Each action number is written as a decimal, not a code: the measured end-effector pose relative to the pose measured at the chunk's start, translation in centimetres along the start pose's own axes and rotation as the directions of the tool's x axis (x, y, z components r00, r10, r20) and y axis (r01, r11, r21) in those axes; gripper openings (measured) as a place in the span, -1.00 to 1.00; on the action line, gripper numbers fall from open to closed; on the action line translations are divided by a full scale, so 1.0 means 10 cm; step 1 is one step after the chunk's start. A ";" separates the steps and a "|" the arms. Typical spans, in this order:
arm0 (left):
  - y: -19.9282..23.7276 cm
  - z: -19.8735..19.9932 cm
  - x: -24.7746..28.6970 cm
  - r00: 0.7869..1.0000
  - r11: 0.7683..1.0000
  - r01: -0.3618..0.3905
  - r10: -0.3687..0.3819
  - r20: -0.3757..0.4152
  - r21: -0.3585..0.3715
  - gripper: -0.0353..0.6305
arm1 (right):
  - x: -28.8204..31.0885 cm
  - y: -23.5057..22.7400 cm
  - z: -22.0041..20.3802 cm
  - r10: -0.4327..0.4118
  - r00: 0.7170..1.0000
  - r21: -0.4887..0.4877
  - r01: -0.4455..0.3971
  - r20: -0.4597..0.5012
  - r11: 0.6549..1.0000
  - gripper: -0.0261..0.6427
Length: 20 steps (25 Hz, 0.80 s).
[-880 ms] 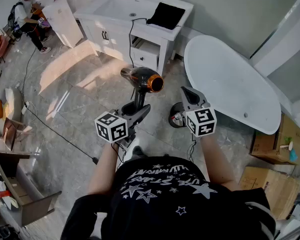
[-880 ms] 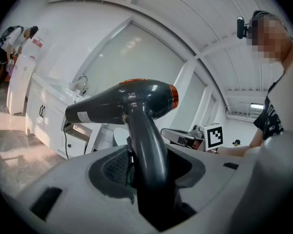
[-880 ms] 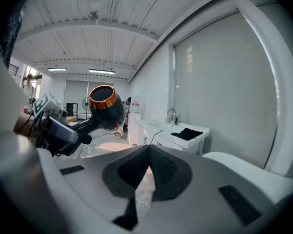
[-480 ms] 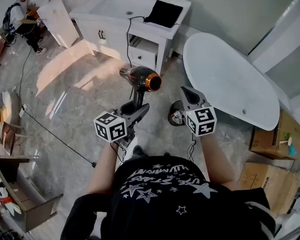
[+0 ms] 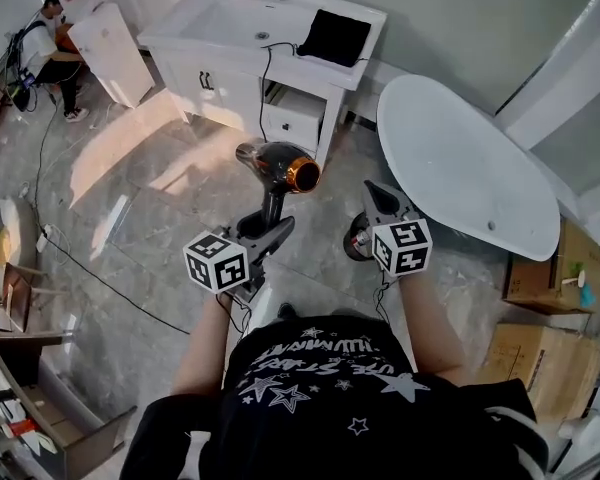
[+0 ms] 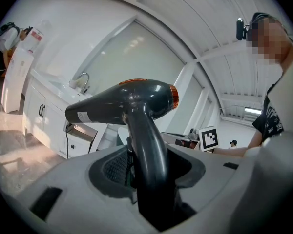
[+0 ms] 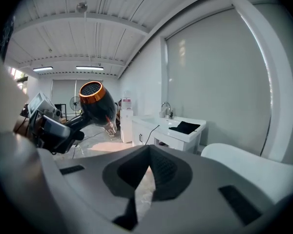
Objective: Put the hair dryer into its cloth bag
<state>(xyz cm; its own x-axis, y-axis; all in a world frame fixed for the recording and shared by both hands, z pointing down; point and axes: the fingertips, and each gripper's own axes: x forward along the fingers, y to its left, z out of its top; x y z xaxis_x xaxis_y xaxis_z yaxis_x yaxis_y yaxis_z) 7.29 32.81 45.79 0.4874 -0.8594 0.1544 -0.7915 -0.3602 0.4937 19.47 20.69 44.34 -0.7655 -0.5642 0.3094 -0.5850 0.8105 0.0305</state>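
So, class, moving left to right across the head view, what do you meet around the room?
seated person → sink → black cloth bag → bathtub → cardboard box

Glossy dark plastic hair dryer (image 5: pixel 278 164), matt black cloth bag (image 5: pixel 333 36), smooth glossy bathtub (image 5: pixel 465 173), polished stone floor (image 5: pixel 150 238).

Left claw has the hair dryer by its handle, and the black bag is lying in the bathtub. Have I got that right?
Not quite. The black bag isn't in the bathtub; it lies on the white vanity top, beside the sink, as the head view shows. The rest holds: the left claw has the hair dryer by its handle.
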 end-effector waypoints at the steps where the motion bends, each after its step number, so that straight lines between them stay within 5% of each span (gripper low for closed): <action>1: 0.05 0.00 -0.04 1.000 1.000 0.002 -0.002 -0.006 -0.001 -0.28 | 0.02 0.04 -0.04 -0.007 1.000 0.005 0.007 -0.011 1.000 -0.90; 8: 0.39 0.02 -0.09 1.000 0.999 -0.003 0.002 -0.021 -0.042 -0.28 | 0.25 0.11 -0.30 -0.010 0.996 0.021 0.012 -0.083 1.000 -0.90; 20: 1.02 0.50 0.61 0.999 0.999 -0.031 0.029 -0.045 -0.036 -0.28 | 1.31 -0.71 -0.16 -0.008 0.998 0.103 0.015 -0.064 0.995 -0.90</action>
<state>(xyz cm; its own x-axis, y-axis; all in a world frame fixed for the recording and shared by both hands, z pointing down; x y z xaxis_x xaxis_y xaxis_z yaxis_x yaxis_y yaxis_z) 0.31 22.02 47.48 0.4801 -0.8523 0.2075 -0.7926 -0.3201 0.5190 13.98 7.83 49.65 -0.7418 -0.5598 0.3692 -0.6209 0.7814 -0.0628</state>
